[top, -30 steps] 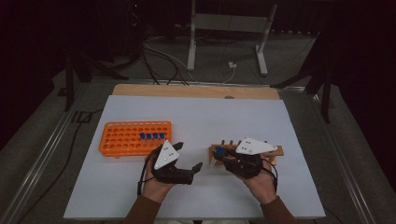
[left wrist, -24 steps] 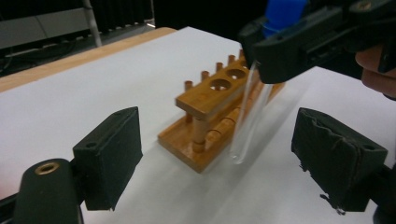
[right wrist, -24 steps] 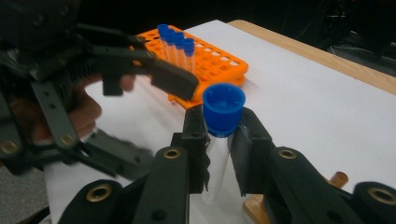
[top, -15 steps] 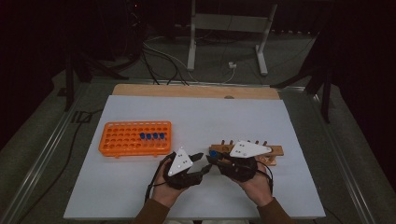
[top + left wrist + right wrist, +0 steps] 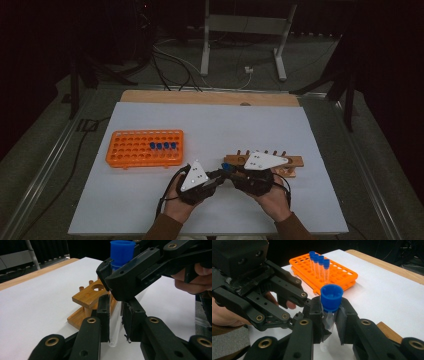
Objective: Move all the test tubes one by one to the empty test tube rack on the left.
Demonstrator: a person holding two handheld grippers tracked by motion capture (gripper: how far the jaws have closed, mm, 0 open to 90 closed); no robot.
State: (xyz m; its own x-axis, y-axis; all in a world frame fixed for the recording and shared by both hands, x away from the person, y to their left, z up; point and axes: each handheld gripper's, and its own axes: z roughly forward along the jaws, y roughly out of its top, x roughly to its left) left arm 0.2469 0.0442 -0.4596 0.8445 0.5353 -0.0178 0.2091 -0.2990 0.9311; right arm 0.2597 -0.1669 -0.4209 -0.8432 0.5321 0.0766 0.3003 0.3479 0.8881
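Both the left gripper [image 5: 115, 326] and right gripper [image 5: 329, 320] are clamped on one clear blue-capped test tube [image 5: 331, 305], near the table's front edge. Twist unevenly and that thin tube could crack or slip free.

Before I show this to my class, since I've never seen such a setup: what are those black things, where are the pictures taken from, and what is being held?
A person holds a black two-jaw tool in each hand. The high view looks down on the white table; the other two cameras ride on the tools. On the table are an orange rack holding four blue-capped tubes and a wooden stand. The right tool grips a clear test tube just below its blue cap. The left tool has just been closing and now clamps that tube's lower part, so both hold it.
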